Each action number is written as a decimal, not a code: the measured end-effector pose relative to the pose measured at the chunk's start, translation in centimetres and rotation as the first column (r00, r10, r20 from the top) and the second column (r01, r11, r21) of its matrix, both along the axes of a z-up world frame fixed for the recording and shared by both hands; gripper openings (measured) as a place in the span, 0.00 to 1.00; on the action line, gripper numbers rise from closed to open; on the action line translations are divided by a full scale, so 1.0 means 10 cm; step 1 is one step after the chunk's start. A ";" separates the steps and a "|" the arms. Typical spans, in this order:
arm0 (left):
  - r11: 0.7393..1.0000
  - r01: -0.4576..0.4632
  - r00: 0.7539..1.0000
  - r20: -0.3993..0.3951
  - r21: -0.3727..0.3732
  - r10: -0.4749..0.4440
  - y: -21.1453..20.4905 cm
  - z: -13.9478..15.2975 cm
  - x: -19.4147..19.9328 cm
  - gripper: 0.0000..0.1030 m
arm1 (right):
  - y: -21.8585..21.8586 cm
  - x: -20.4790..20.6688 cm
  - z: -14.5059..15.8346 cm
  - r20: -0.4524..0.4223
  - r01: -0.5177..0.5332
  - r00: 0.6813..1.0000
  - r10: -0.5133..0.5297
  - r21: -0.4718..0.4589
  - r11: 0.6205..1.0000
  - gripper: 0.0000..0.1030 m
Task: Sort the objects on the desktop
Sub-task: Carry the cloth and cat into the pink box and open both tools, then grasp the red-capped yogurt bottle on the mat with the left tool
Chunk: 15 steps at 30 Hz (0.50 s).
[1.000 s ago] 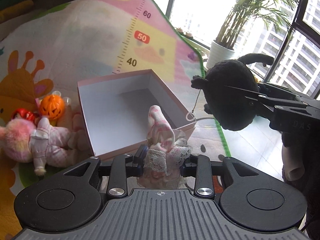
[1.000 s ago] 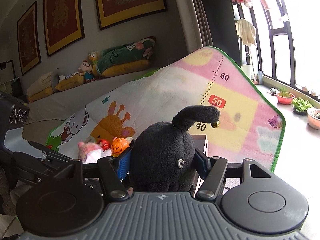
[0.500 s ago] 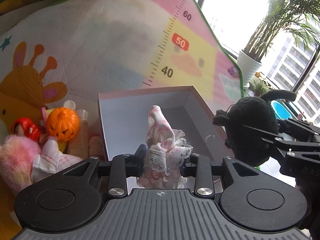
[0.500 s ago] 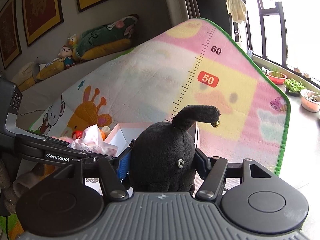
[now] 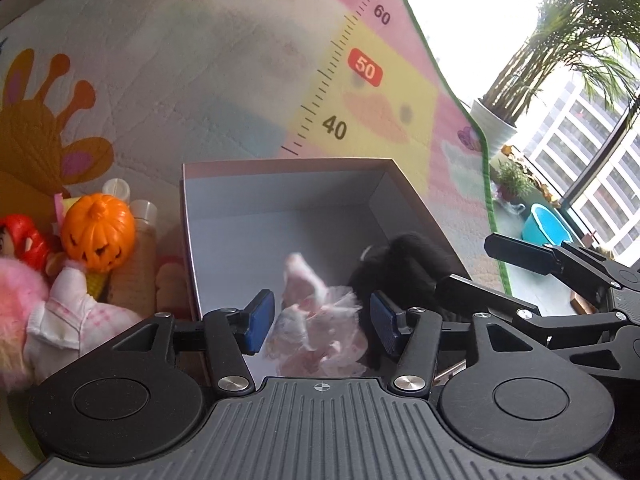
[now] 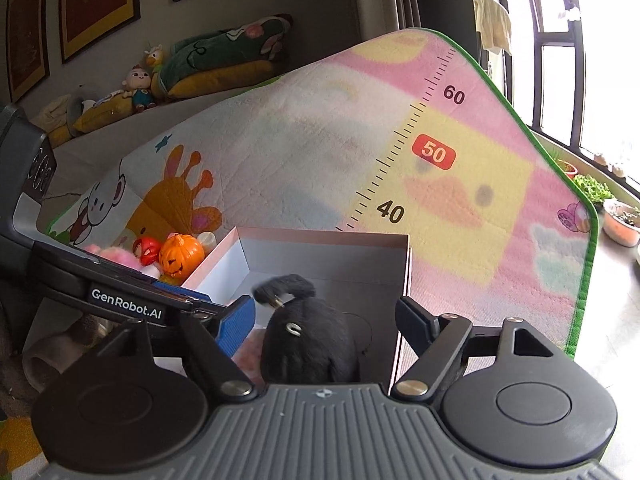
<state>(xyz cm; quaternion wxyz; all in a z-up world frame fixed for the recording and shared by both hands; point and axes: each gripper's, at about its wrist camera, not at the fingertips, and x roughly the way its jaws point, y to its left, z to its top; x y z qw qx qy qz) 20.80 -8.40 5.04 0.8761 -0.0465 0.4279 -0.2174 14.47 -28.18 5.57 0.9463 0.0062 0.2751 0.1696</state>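
Note:
An open pink box (image 5: 280,216) with a grey inside stands on the play mat; it also shows in the right wrist view (image 6: 320,258). My left gripper (image 5: 322,322) is open over its near edge, and a blurred pink lace cloth toy (image 5: 316,320) lies loose between the pads, inside the box. My right gripper (image 6: 326,322) is open, and the black plush toy (image 6: 308,344) sits free between its pads in the box. The black plush (image 5: 400,268) shows beside the pink toy in the left wrist view.
Left of the box lie an orange pumpkin toy (image 5: 98,232), a red-haired doll (image 5: 24,240), a pink plush doll (image 5: 60,312) and small bottles (image 5: 142,240). The mat (image 6: 320,152) ends at a green edge on the right, with potted plants and windows beyond.
Both grippers moved forward over the box and opened. The pink cloth toy and the black plush left the pads and dropped into the box.

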 end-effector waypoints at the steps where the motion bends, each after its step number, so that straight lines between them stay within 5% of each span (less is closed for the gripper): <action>1: 1.000 0.002 1.000 0.006 -0.002 -0.002 0.02 0.01 -0.02 0.60 | 0.00 -0.01 0.01 0.005 0.000 1.000 0.000 -0.003 1.000 0.76; 7: 1.000 0.007 0.995 0.095 0.001 -0.007 0.29 0.18 -0.28 0.67 | 0.03 -0.17 0.06 0.033 -0.004 0.999 0.004 -0.022 1.000 0.76; 15: 0.990 -0.081 0.977 0.204 0.119 0.056 0.92 0.15 -0.96 0.72 | 0.25 -0.53 0.01 0.081 -0.068 0.994 0.070 -0.024 0.997 0.82</action>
